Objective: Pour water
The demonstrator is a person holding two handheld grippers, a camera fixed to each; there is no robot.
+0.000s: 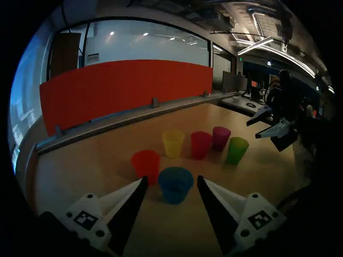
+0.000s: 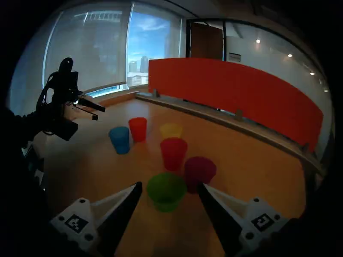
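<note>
Several plastic cups stand on a wooden table (image 1: 240, 188). A blue cup (image 1: 175, 184) sits straight ahead of my left gripper (image 1: 172, 187), just beyond its open fingertips, with an orange-red cup (image 1: 146, 165) behind it on the left. Farther back are a yellow cup (image 1: 173, 143), a red cup (image 1: 200, 144), a magenta cup (image 1: 221, 137) and a green cup (image 1: 236, 150). In the right gripper view the green cup (image 2: 166, 191) stands ahead of my open right gripper (image 2: 169, 188), the magenta cup (image 2: 199, 171) beside it. The right gripper (image 1: 258, 128) hovers at the table's right in the left gripper view.
A red partition panel (image 1: 128, 92) runs along the table's far edge on a grey rail (image 1: 141, 113). Glass walls and windows (image 2: 90, 55) lie beyond. Desks with monitors (image 1: 253, 88) stand at the back right. The left gripper (image 2: 95, 110) hangs above the table's left side in the right gripper view.
</note>
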